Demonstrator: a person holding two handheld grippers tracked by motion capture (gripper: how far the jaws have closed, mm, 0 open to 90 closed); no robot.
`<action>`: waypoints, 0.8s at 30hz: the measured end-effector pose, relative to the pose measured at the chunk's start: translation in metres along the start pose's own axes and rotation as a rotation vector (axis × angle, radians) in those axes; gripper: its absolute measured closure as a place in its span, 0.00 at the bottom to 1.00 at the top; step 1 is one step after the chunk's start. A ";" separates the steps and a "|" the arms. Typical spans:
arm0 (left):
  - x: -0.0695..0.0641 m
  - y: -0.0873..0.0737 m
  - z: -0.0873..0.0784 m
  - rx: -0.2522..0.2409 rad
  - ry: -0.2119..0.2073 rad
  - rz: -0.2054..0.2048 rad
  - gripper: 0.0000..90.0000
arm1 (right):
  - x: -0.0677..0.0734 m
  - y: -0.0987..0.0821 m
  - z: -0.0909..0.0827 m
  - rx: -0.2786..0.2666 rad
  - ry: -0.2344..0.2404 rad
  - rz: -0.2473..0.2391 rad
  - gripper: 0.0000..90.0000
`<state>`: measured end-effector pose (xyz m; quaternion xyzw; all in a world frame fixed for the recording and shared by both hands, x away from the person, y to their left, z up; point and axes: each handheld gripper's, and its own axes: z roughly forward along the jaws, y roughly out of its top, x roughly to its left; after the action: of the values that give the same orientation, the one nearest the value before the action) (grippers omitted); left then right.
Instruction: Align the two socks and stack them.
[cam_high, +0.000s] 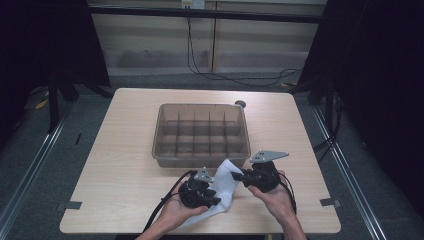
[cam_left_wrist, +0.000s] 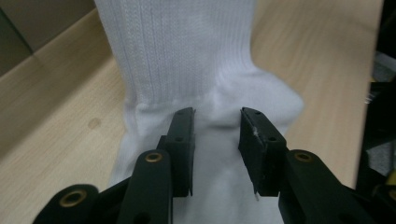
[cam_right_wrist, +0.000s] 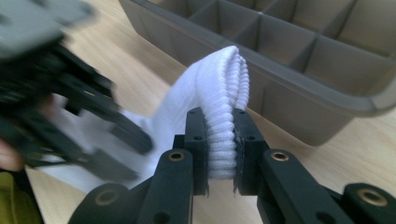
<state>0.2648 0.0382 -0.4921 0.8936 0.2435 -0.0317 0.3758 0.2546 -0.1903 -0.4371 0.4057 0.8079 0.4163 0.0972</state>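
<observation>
**Sock lifted at the cuff, bin waiting**

From the high view, you've got the white sock (cam_high: 223, 186) at the near edge of the table (cam_high: 120, 145), stretched between your two grippers, just in front of the grey divided bin (cam_high: 202, 134). The left gripper (cam_high: 212, 200) sits low over the foot; the right gripper (cam_high: 237, 176) holds the cuff up toward the bin's near wall.

Left gripper view: the jaws stand apart either side of the sock (cam_left_wrist: 196, 74) near the heel, pads not pressing on it, so that one is released.

Right gripper view: here you're clamped tight on the ribbed cuff (cam_right_wrist: 223, 116), folded between the pads. Behind it, the bin (cam_right_wrist: 299, 100) shows several compartments, all bare as far as they can be seen.

You look to be mid-fold or gathering. Next, I'd judge, you need a grip on the foot end to bring it toward the cuff before aiming at a compartment.
</observation>
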 end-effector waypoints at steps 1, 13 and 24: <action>0.000 0.002 0.001 -0.002 0.013 -0.006 0.74 | 0.002 0.001 -0.001 -0.004 0.003 -0.005 0.89; 0.002 0.005 -0.015 -0.115 -0.013 -0.040 0.70 | 0.013 0.003 -0.001 -0.014 0.049 -0.029 0.89; 0.012 -0.029 -0.070 -0.050 0.039 0.030 0.82 | 0.002 -0.002 -0.001 0.007 0.019 -0.006 0.88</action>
<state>0.2530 0.1091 -0.4641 0.8880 0.2383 -0.0026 0.3934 0.2516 -0.1900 -0.4381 0.3997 0.8114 0.4169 0.0893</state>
